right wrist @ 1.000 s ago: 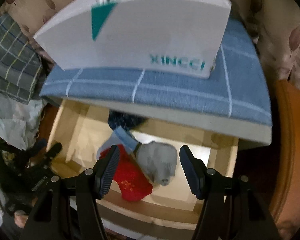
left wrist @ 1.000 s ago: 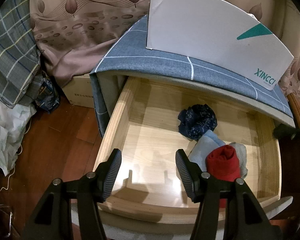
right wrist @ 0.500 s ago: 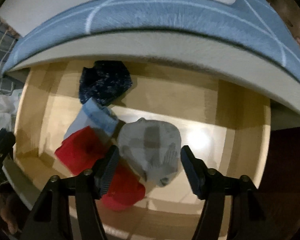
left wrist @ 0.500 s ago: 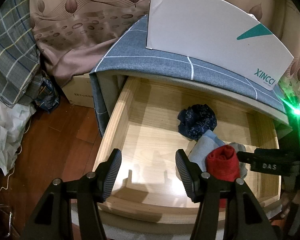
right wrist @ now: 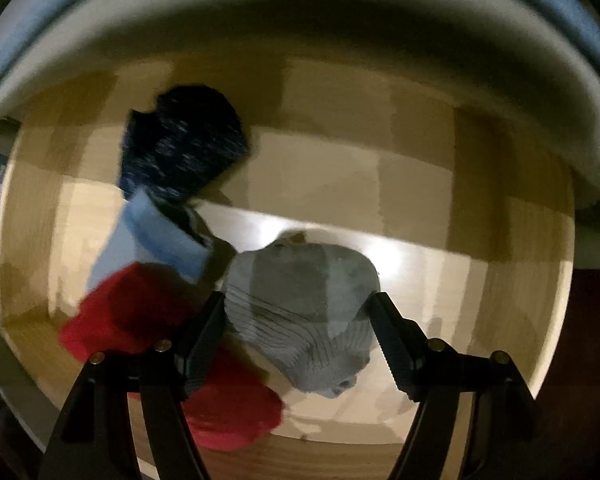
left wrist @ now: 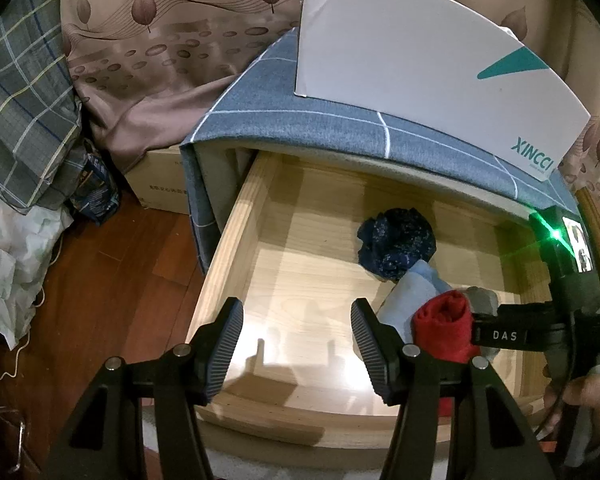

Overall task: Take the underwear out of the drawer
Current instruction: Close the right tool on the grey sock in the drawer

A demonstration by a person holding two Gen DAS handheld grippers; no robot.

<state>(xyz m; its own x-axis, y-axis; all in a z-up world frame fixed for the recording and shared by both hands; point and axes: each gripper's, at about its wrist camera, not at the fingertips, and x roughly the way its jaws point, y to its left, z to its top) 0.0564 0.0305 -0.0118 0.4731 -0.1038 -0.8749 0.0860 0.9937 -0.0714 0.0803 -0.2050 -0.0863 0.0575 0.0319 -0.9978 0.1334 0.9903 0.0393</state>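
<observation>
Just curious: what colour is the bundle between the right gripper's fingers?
Grey bundle, clearest in the right wrist view.

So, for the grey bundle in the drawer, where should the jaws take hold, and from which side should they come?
Probably from straight above, across its bulging middle. The grey bundle lies as a rounded lump on the drawer floor, its right side free, its left close to the red piece. The right gripper already straddles it, jaws open, one on each side.

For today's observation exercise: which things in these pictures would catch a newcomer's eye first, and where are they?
Most striking is the red bundle at the open drawer's front right, among grey, light blue and dark blue bundles. The right tongs straddle the grey bundle, apparently not yet gripping it. A white XINCCI box sits on top.
</observation>
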